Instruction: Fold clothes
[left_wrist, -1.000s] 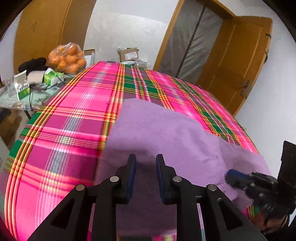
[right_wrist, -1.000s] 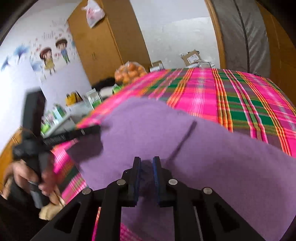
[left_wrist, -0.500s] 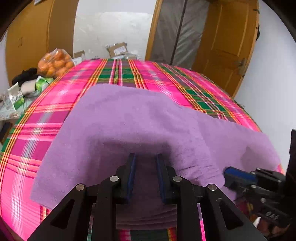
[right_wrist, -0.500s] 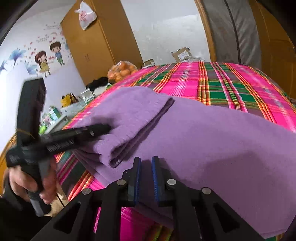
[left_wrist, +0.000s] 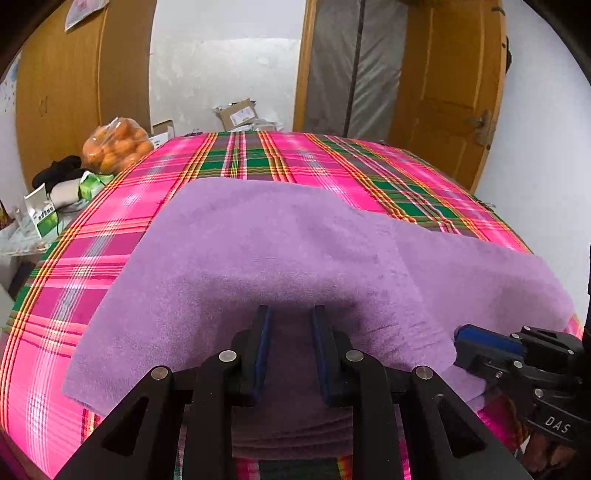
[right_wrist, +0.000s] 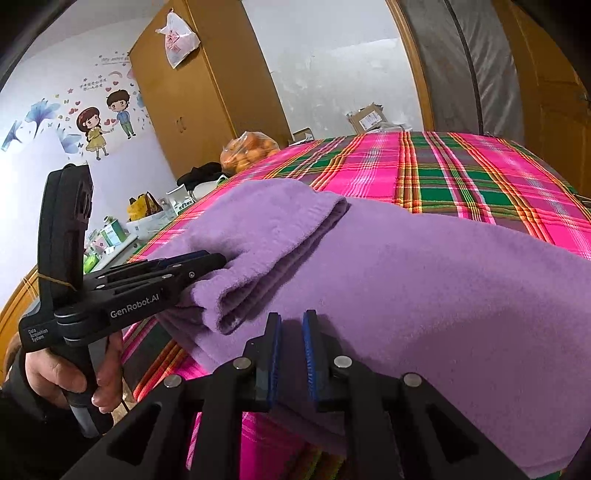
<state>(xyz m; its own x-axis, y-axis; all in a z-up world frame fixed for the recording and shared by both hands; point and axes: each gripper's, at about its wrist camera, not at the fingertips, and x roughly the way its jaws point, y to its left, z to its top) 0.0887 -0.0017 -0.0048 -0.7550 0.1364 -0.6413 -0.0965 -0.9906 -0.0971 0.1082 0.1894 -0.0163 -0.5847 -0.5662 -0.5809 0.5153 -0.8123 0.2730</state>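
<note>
In 1 second my left gripper (left_wrist: 289, 350), jaws apart around the purple cloth (left_wrist: 280, 243), has laid its left part over, while my right gripper (right_wrist: 291, 354) rests slightly apart on the near edge, so 1 fold looks made.

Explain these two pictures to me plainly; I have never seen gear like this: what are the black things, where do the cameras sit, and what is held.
There is no robot here. A person holds a black two-finger gripper in each hand, and each carries a wide-angle camera looking out along its fingers. One picture comes from the left gripper, the other from the right gripper; each also catches its partner off to the side. A soft purple towel, partly folded over itself, lies on a pink and green plaid bedcover. Both grippers stand slightly open over the towel's near edge; neither is clearly pinching it. The person's hand grips the left handle.
</note>
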